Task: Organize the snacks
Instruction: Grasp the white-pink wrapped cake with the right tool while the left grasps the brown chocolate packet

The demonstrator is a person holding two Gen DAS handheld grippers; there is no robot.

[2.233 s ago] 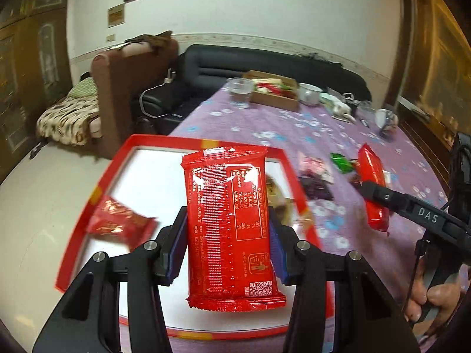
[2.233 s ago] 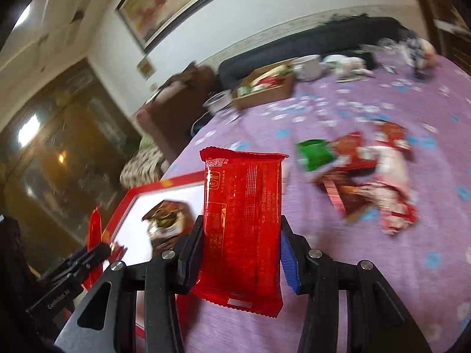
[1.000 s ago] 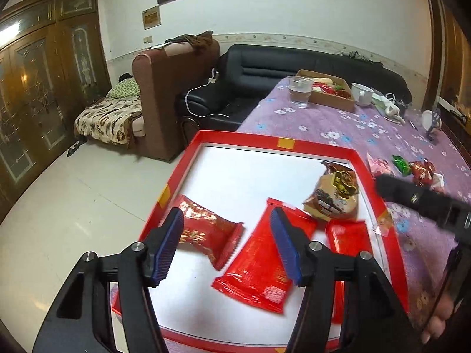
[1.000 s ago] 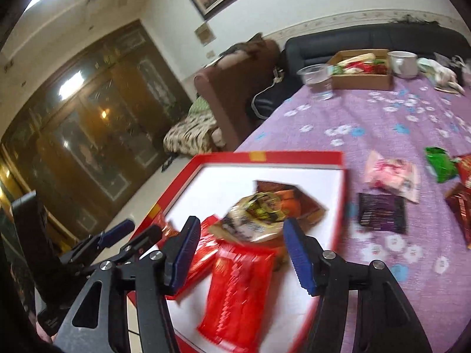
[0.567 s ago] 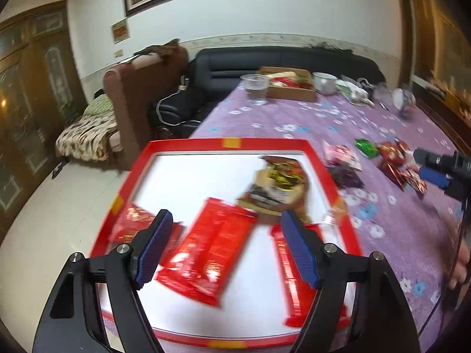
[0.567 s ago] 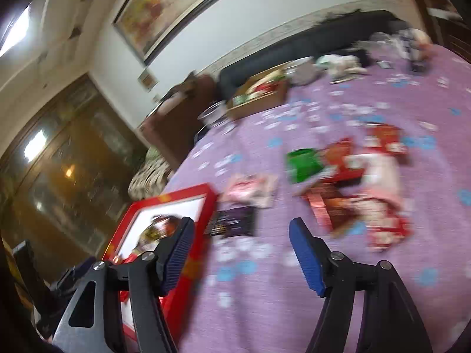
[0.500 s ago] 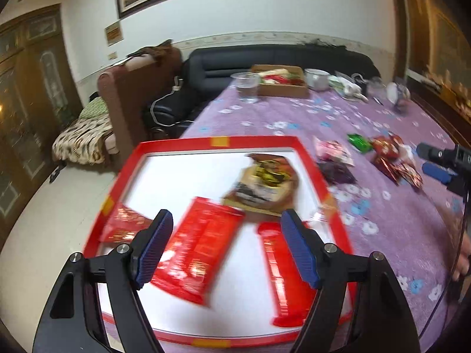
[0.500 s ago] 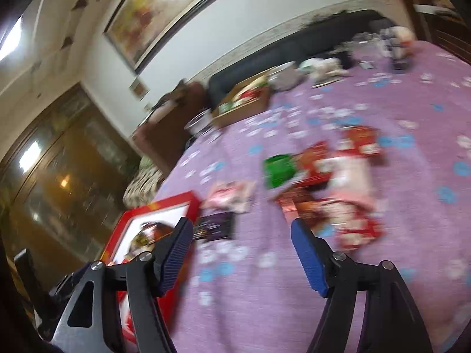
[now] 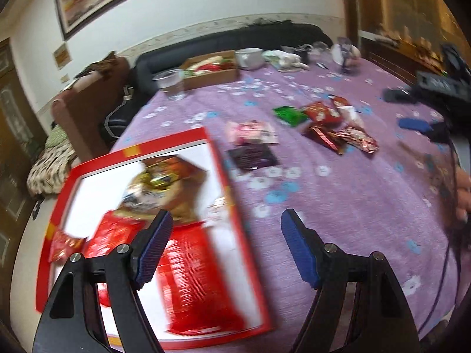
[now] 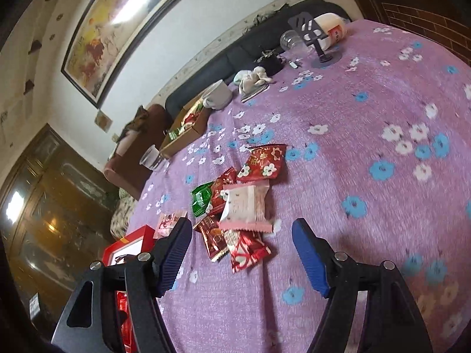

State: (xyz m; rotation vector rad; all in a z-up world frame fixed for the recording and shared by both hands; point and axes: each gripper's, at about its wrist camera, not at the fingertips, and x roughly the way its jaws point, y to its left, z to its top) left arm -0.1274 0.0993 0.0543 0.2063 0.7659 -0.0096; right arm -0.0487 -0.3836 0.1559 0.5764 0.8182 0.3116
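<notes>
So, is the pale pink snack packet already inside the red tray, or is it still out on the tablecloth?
Still out. The pale pink snack packet lies on top of the other loose packets on the purple tablecloth, well apart from the red tray.

Two matching hand-held grippers: the left gripper (image 9: 225,248) and right gripper (image 10: 241,254) each have glossy black, triangular cut-out arms, silver round-headed screws at the joints and ribbed blue pads (image 10: 309,260). Bare fingers (image 9: 463,194) show behind thin dark cables (image 9: 450,206) at the frame's edge.
</notes>
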